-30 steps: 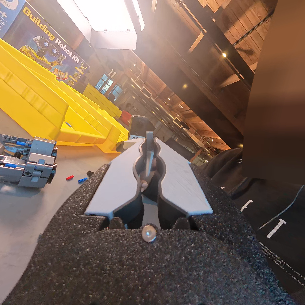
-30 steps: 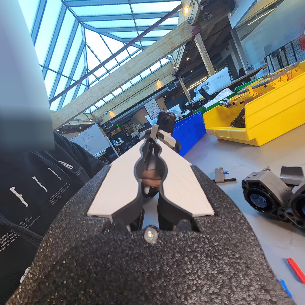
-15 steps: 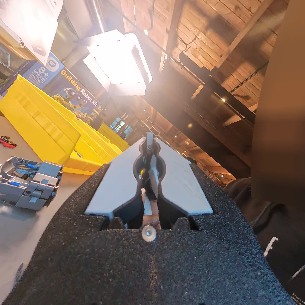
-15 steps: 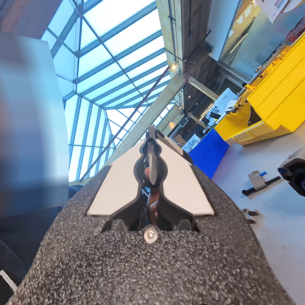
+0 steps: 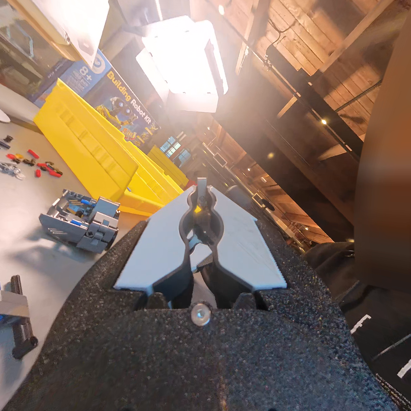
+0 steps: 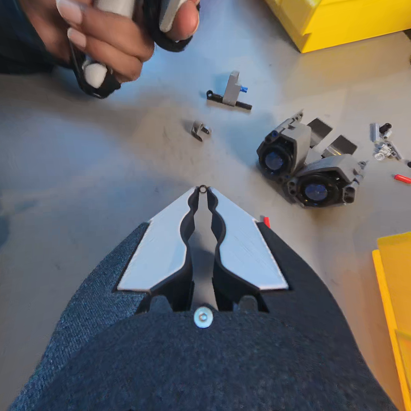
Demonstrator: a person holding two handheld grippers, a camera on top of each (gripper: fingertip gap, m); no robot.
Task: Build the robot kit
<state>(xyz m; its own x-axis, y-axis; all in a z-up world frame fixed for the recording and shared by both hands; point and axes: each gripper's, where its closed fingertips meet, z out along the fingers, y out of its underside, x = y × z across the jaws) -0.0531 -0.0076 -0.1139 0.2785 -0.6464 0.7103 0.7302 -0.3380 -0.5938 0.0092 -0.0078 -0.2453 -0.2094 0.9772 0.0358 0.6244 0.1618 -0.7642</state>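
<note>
Across the grey table (image 6: 89,178), seen from the right wrist view, loose building-kit parts are spread between yellow bins (image 6: 338,20). Largest among the parts is a grey twin-lens block assembly (image 6: 307,169), laid on its side to the right of the right gripper (image 6: 202,189). That gripper is pitched down toward the table, and its jaws are drawn nearly together on a small black ring (image 6: 202,189) pinched at the very tips. Beyond it, a grey bracket on a black axle (image 6: 231,93) and a small grey connector (image 6: 199,131) are laid apart from each other. A hand (image 6: 106,35) is seen at the upper left, fingers curled around the handle of the other gripper, raised above the table.

From the left wrist view, the left gripper (image 5: 201,189) is tilted upward toward a wooden ceiling and a bright light panel (image 5: 184,64). Its jaws are closed on a thin grey beam (image 5: 202,189), which is stood upright between the tips and projects just past them. To its left, a grey block assembly (image 5: 82,220) is rested on the table before a row of yellow bins (image 5: 93,151), behind which a blue kit box (image 5: 111,89) is propped. Small red and black pins (image 5: 37,164) are scattered farther left.
</note>
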